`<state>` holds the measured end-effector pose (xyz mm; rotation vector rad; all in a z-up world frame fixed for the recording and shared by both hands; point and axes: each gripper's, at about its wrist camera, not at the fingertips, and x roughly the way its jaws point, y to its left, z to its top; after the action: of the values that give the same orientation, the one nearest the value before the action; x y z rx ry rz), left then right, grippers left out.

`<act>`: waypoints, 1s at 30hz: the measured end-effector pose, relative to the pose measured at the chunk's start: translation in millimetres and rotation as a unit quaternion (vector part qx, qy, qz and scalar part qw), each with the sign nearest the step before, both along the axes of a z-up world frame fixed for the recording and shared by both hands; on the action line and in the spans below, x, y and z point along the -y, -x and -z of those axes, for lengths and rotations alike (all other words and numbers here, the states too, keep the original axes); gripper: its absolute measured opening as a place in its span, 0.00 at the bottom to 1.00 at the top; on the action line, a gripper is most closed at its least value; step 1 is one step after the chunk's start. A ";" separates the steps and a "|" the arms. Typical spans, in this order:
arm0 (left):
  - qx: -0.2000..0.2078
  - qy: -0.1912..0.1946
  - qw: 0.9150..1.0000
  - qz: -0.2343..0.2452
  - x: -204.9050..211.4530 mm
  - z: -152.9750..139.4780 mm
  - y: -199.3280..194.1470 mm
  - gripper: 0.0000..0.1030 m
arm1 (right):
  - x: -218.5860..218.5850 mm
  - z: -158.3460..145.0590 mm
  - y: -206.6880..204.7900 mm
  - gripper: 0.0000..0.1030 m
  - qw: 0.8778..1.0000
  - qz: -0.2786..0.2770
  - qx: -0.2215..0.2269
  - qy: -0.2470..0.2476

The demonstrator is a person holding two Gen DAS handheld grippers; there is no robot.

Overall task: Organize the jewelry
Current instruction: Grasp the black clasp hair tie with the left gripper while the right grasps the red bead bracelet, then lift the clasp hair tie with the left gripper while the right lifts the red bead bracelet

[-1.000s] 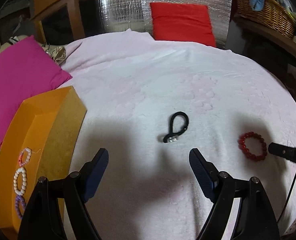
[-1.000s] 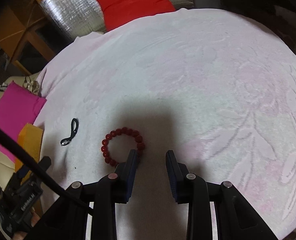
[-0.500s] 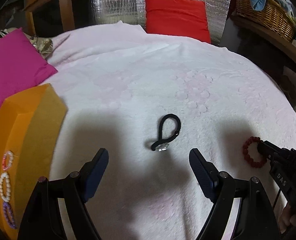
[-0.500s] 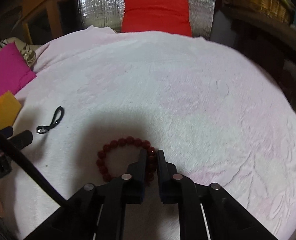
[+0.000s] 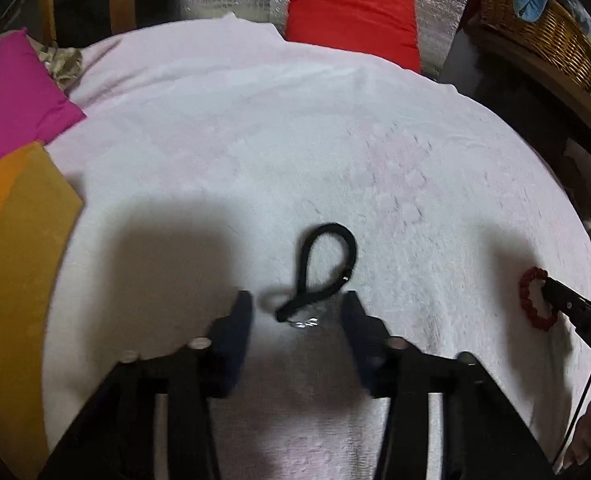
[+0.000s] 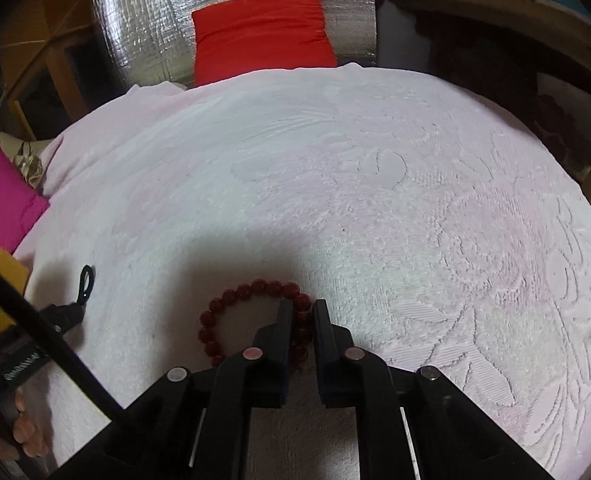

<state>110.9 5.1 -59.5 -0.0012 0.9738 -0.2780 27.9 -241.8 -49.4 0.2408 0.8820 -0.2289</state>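
A black cord bracelet (image 5: 324, 270) with a small silver clasp lies on the white towel (image 5: 255, 140). My left gripper (image 5: 297, 307) is open, its jaws on either side of the cord's near end, low over the towel. A red bead bracelet (image 6: 251, 320) lies further right; it also shows in the left wrist view (image 5: 534, 299). My right gripper (image 6: 302, 312) is shut on the right side of the red bracelet. The black cord shows small in the right wrist view (image 6: 86, 280).
An orange box (image 5: 11, 240) stands at the left edge of the towel. A magenta cushion (image 5: 11, 96) lies beyond it, a red cushion (image 5: 351, 12) at the back. A wicker basket (image 5: 535, 20) sits on a shelf at the right.
My left gripper moved forward and down to the black cord and its jaws narrowed around it. My right gripper closed on the red bracelet.
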 end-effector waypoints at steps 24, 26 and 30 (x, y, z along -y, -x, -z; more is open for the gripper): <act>0.006 0.017 1.000 0.019 7.2 -0.4 1.2 0.30 | -10.7 4.9 -4.1 0.15 0.999 -0.017 0.003 0.027; 0.010 0.010 1.000 0.022 9.2 -2.4 4.2 0.22 | -11.0 3.6 -3.7 0.10 0.999 -0.018 0.004 0.029; 0.021 -0.006 0.999 0.028 12.7 -6.5 8.3 0.22 | -10.6 1.9 -1.6 0.10 0.999 -0.017 0.008 0.028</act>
<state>102.5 -7.6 -53.1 0.0420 0.9352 -0.3221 29.6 -231.1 -51.3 0.1756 0.8626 -0.2186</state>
